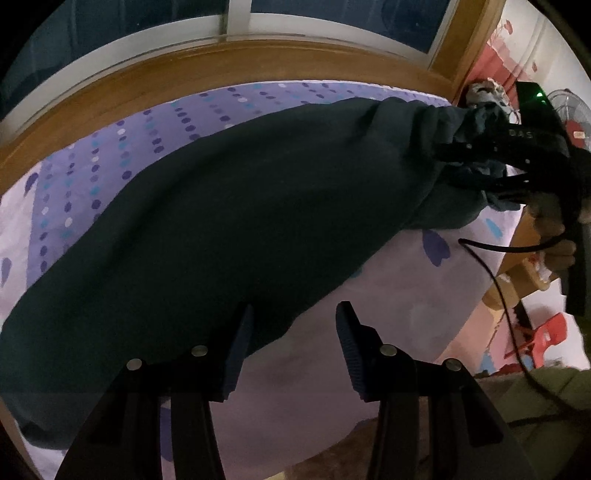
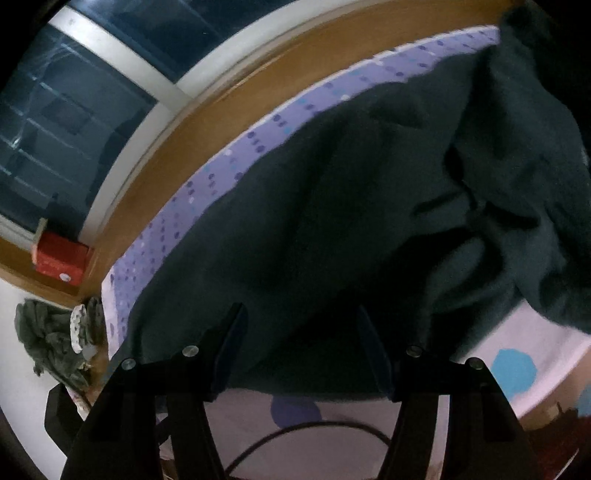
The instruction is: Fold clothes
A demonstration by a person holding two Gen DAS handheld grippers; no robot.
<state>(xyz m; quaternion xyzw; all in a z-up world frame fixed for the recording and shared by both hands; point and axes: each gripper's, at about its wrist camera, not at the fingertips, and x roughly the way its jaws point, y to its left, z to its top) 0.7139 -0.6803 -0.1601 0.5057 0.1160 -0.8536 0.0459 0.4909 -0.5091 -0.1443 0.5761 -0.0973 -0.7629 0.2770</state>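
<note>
Dim room, a bed against a window wall. A dark teal garment (image 1: 229,221) lies spread across the bed sheet (image 1: 402,295), which is pale lilac with purple and blue dots in a darker band along the far edge. Wooden bed frame (image 1: 207,70) runs along that far edge; window panes (image 1: 332,11) above it.

Left gripper (image 1: 293,347): jaws apart, nothing pressed between them. Its left finger (image 1: 236,354) sits over the garment's near hem; the right finger is over bare sheet. Touching the cloth or not, cannot tell.

Right gripper (image 2: 299,350), seen in the left wrist view at the garment's far right end: black body with a green light, held by a hand (image 1: 554,236), bunched cloth around its fingers there. In its own view the jaws stand apart, with the garment's near edge lying between the fingers (image 2: 229,350); pads do not visibly press on it. Cloth to the right rises in heavy folds.

A black cable (image 1: 495,280) trails over the sheet's right edge. A red box (image 2: 61,260) sits on the sill at the bed's left corner; crumpled grey clothes (image 2: 51,339) are heaped just beside that corner. A red chair (image 1: 546,339) stands off to the right.
</note>
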